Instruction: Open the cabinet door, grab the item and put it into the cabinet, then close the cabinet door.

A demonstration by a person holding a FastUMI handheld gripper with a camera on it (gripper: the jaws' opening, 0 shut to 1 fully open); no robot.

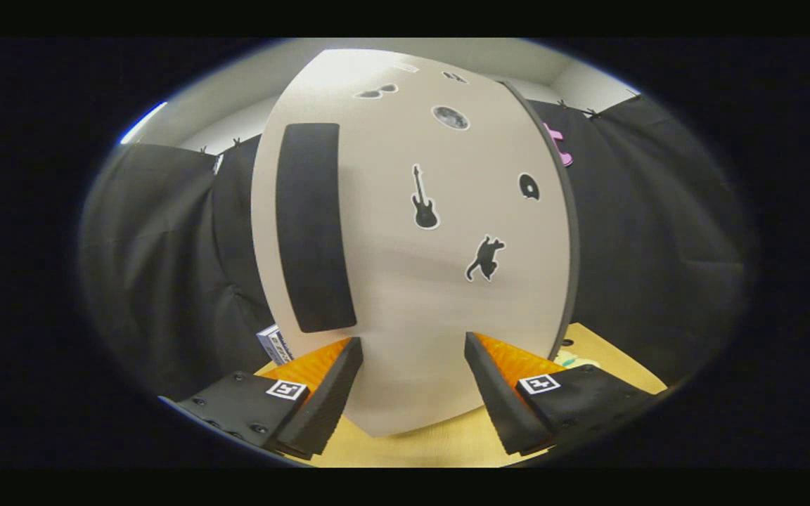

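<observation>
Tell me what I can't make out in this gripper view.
- Cabinet inside: hidden behind the door, gripper view.
- Box: mostly hidden by the door and the left finger; can't tell what it is.
- Pale thing on the table: mostly behind the right finger.
- Door's latch state: can't tell.
- Gripper: open, holding nothing; contact with the door unclear.

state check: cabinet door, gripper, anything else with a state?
cabinet door: shut, face toward the fingers, black handle strip untouched
gripper: open, fingers apart just ahead of the door, holding nothing
box: on the table beside the cabinet, not picked up
</observation>
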